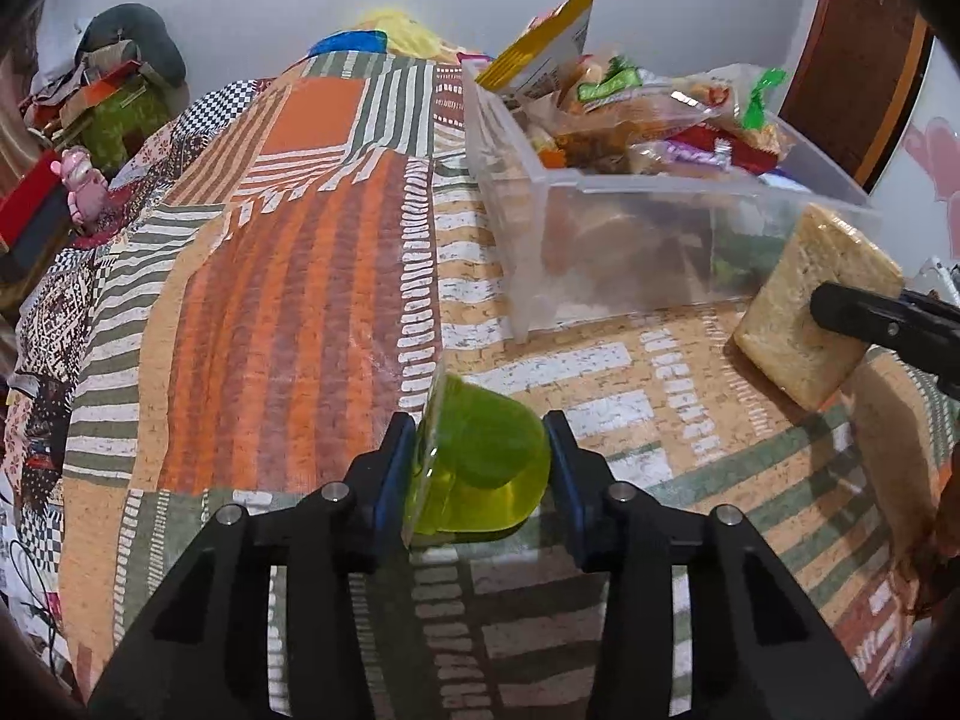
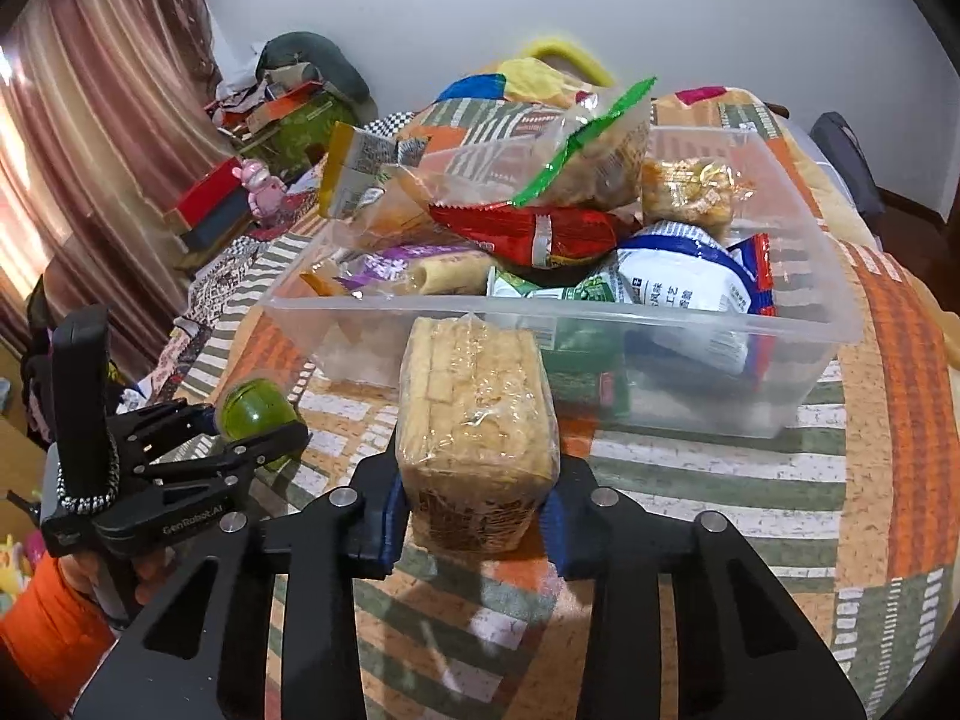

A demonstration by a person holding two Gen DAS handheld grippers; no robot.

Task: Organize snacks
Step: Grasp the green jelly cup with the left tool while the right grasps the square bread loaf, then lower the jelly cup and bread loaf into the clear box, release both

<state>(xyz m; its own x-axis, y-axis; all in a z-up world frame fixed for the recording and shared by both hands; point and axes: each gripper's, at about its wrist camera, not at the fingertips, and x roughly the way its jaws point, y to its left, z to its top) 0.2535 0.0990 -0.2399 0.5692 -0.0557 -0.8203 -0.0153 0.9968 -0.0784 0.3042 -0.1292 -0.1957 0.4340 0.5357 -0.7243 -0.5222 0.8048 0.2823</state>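
Note:
My left gripper [image 1: 480,462] is shut on a green jelly cup [image 1: 480,468] and holds it above the patterned tablecloth; it also shows in the right wrist view [image 2: 258,417]. My right gripper [image 2: 477,510] is shut on a clear-wrapped pack of crackers [image 2: 477,414], held upright in front of the clear plastic bin [image 2: 828,324]. The cracker pack shows at the right of the left wrist view [image 1: 810,300]. The bin [image 1: 510,192] is piled with several snack bags, among them a red packet [image 2: 540,234] and a white and blue bag [image 2: 684,282].
A patchwork tablecloth [image 1: 288,312] covers the table. Beyond the table's left edge stand a pink toy [image 1: 81,180], red boxes [image 1: 30,210] and a cluttered green stool [image 1: 114,114]. A curtain [image 2: 90,120] hangs at the left. A dark wooden door [image 1: 864,60] is at the right.

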